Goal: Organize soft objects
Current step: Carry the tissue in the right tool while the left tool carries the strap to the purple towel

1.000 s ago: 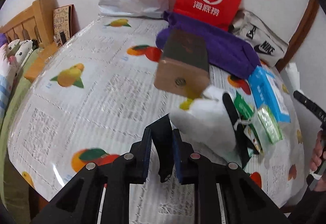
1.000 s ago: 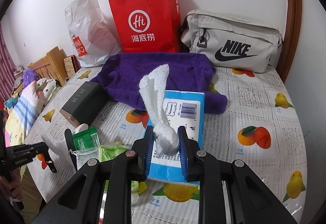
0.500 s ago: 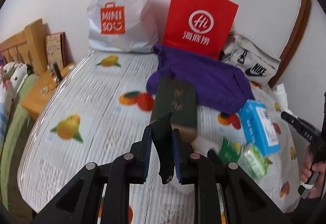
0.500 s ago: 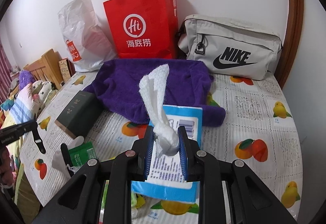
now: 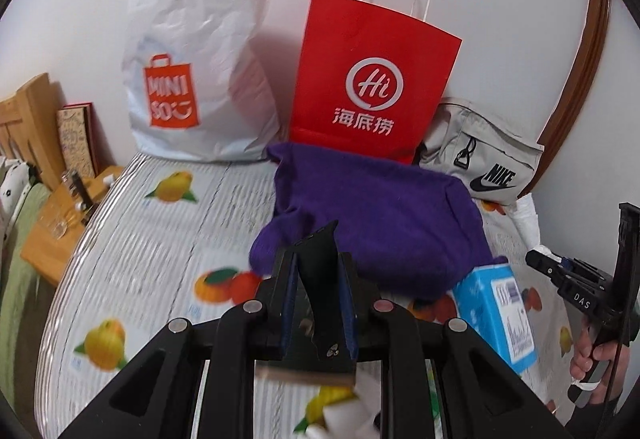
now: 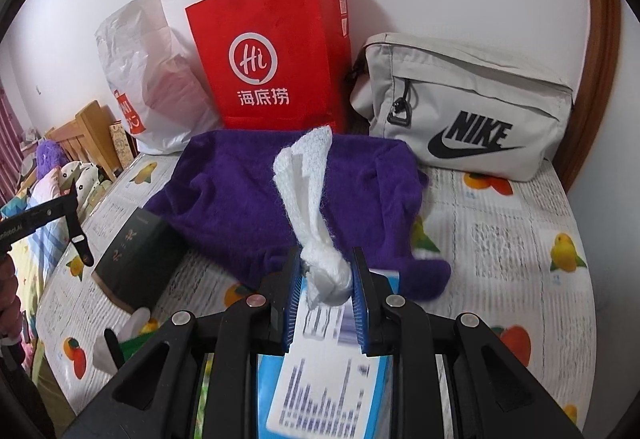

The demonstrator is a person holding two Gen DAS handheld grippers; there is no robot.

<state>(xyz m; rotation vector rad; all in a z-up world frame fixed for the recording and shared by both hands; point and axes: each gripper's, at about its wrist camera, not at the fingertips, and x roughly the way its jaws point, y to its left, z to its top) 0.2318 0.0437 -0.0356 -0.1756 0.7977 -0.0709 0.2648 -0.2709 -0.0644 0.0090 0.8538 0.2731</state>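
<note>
So we pinch a black strap in our left tool and a knotted white cloth in our right tool, both lifted near the purple blanket, probably to tidy them.

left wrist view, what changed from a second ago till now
The left gripper rose and swung toward the back wall, so the white plastic shopping bag and red paper bag now fill the view and the dark rectangular box has slid beneath it. Unchanged: it stays shut on a black strap; the right gripper stays clamped on the white knotted cloth.
</note>
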